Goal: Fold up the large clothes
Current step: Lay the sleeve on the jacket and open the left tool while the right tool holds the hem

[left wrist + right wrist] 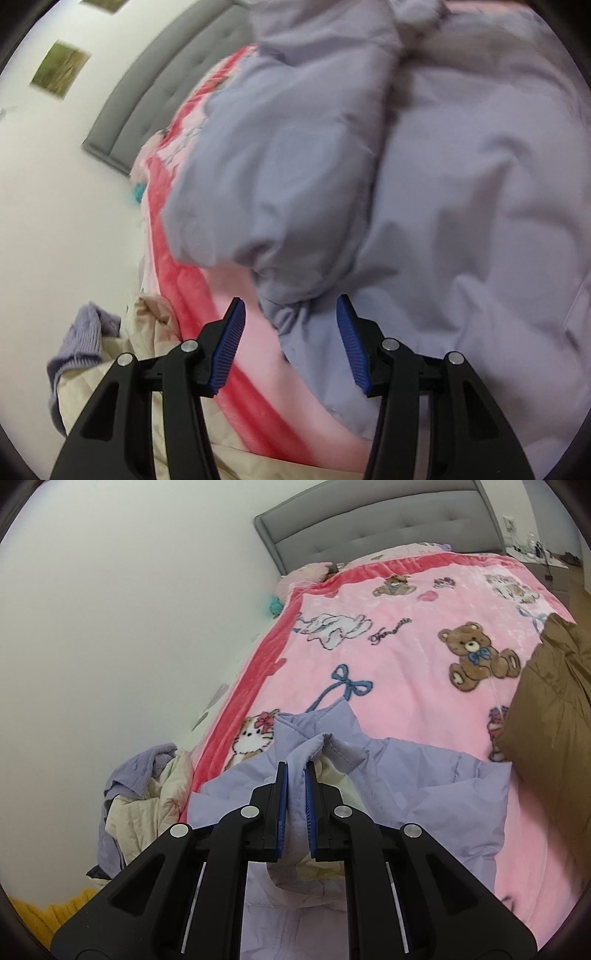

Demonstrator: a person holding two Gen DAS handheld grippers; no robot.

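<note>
A puffy lilac jacket lies on a pink cartoon blanket on the bed. My left gripper is open, its blue pads on either side of a bunched fold at the jacket's lower edge, not closed on it. My right gripper is shut on a folded edge of the lilac jacket and holds it lifted slightly above the blanket. The jacket's cream lining shows by the right pad. The left view is blurred.
A heap of clothes, a lilac knit and a cream quilted piece, lies at the bed's left edge by the white wall. A brown puffy coat lies on the right. A grey headboard is at the far end.
</note>
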